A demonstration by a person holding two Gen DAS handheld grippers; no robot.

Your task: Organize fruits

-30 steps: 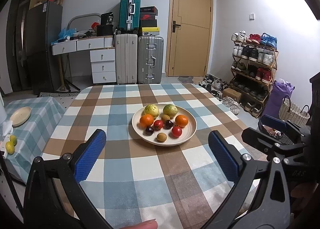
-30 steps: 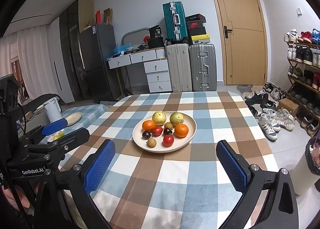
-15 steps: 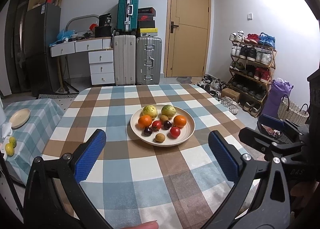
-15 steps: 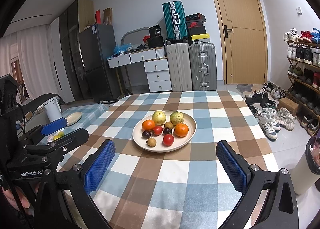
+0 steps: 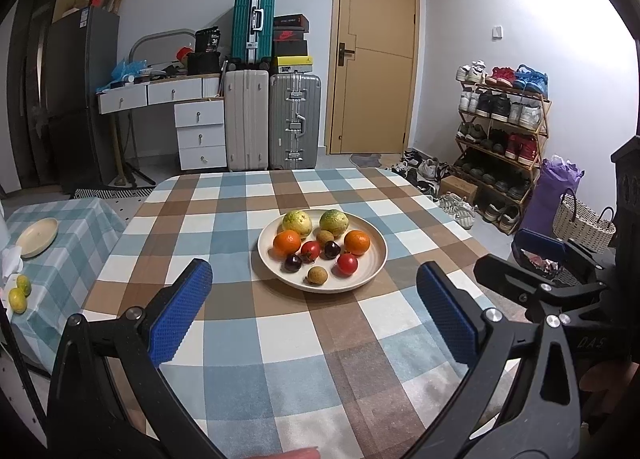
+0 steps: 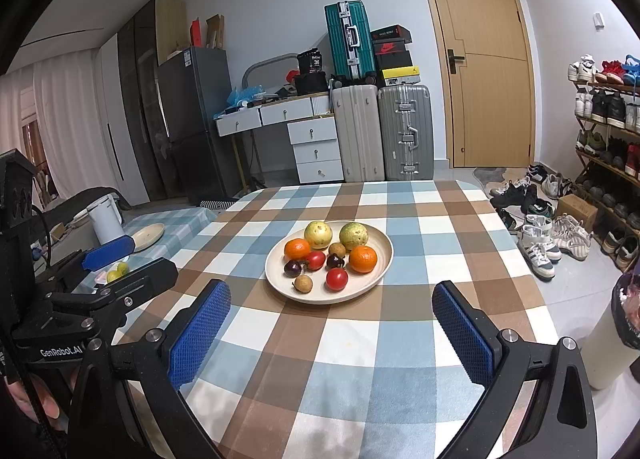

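Since a second ago the left wrist view has eased slightly back and down, the fruit itself unmoved. Both blue-padded black grippers, left gripper [image 5: 314, 313] and right gripper [image 6: 331, 333], hover wide apart and empty above the checked tablecloth's [image 5: 280, 339] near edge, seemingly poised to reach. Mid-table, the round cream plate [image 5: 370, 273] holds two yellow-green guavas [image 5: 297, 221], two oranges [image 5: 287, 242], two red tomatoes [image 5: 347, 263], two dark plums [image 5: 293, 262] and two brown longans [image 5: 317, 275], paired symmetrically.

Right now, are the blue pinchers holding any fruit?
No. The left gripper and right gripper are both open and empty; all the fruit sits on the round cream plate.
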